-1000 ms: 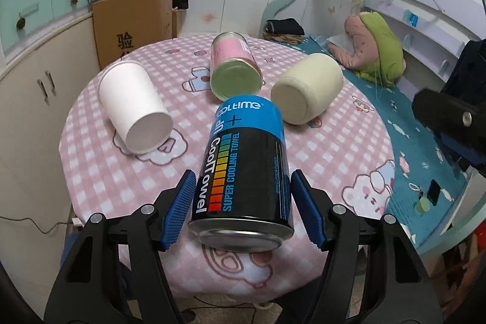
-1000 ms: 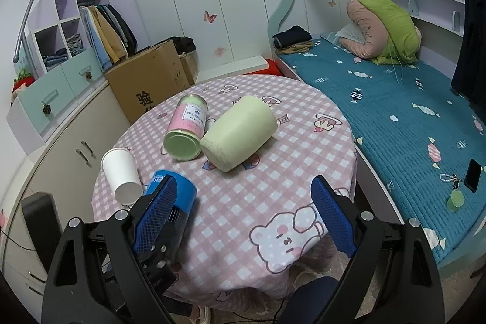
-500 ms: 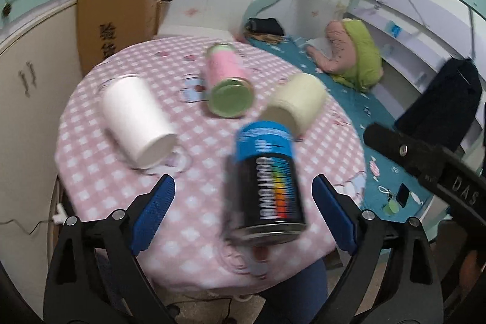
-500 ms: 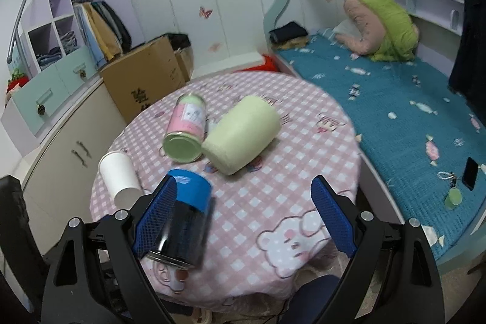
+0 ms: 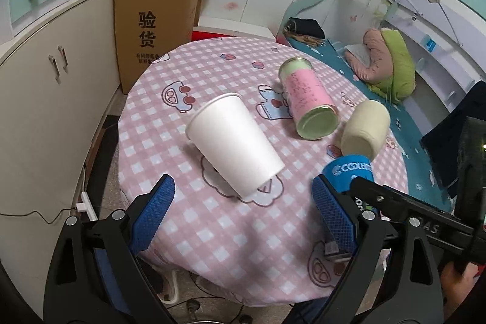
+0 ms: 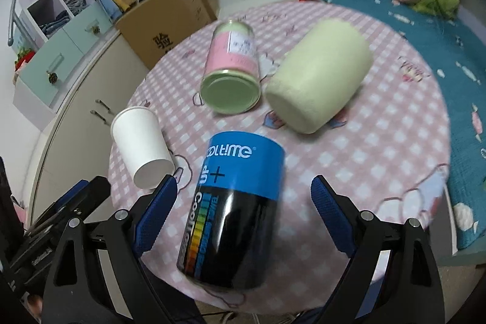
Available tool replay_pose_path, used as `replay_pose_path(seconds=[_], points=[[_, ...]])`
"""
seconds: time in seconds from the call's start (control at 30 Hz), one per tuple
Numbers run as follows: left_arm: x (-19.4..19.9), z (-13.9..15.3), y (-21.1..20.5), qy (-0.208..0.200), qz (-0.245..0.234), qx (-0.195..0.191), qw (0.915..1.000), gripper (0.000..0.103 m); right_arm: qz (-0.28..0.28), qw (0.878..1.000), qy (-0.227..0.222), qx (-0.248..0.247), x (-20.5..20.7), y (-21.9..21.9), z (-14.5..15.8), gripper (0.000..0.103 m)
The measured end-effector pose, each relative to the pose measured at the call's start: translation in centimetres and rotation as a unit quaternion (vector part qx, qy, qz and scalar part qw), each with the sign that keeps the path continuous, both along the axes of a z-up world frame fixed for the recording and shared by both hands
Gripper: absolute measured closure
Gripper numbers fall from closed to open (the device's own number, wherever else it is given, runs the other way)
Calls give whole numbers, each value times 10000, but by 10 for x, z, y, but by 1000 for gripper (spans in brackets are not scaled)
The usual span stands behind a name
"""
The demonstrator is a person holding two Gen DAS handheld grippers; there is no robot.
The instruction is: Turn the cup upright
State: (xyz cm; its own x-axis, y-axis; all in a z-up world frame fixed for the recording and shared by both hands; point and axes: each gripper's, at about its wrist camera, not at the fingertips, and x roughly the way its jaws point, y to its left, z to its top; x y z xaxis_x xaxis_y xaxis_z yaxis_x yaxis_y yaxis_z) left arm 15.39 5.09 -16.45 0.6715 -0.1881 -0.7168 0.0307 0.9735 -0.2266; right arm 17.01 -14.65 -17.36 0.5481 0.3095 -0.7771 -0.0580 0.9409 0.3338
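Note:
A white paper cup (image 5: 234, 141) lies on its side on the pink checked table (image 5: 212, 226), its bottom toward me. My left gripper (image 5: 243, 214) is open just short of it, with nothing between the fingers. The cup also shows in the right wrist view (image 6: 141, 146) at the left. A blue-and-black Cooltime can (image 6: 234, 214) lies on its side between the open fingers of my right gripper (image 6: 243, 217), not clamped. In the left wrist view only its blue end (image 5: 349, 172) shows behind the right gripper's body.
A pink-labelled jar with a green lid (image 6: 232, 72) and a cream cylinder cup (image 6: 319, 75) lie on their sides at the table's far part. A cardboard box (image 5: 155, 20) and cabinets stand left; a bed (image 6: 425, 20) is to the right.
My left gripper opened, let go of the Cooltime can and swung left toward the white cup. My right gripper moved in around the can, which now lies on the table.

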Motion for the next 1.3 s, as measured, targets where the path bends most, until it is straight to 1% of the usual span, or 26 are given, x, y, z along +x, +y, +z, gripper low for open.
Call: replay_pose_path(seconds=[0.3, 0.57, 0.63, 0.73, 0.77, 0.8, 0.97, 1.07, 1.3], points=[[13, -6, 7, 128, -50, 105, 9999, 11, 7, 9994, 343, -6, 20, 3, -17, 17], [19, -7, 4, 163, -106, 179, 9997, 11, 93, 9995, 290, -89, 29, 9, -17, 17], [20, -6, 2, 155, -105, 205, 9996, 11, 128, 9995, 285, -41, 30, 8, -18, 17], [20, -5, 2, 163, -117, 221, 9996, 11, 170, 9995, 265, -48, 30, 8, -18, 32], [20, -5, 0, 155, -113, 237, 9995, 11, 177, 9995, 249, -87, 30, 8, -17, 35], [20, -4, -1, 145, -102, 262, 9995, 11, 197, 9995, 233, -97, 30, 10, -17, 35], [18, -1, -2, 126, -102, 292, 9994, 11, 278, 9994, 61, -205, 23, 12, -11, 35], [16, 2, -4, 84, -78, 306, 9995, 11, 304, 9990, -137, -296, 17, 13, -1, 35], [15, 8, -6, 29, -43, 362, 9993, 11, 291, 9947, -682, -716, 7, 20, 21, 36]])
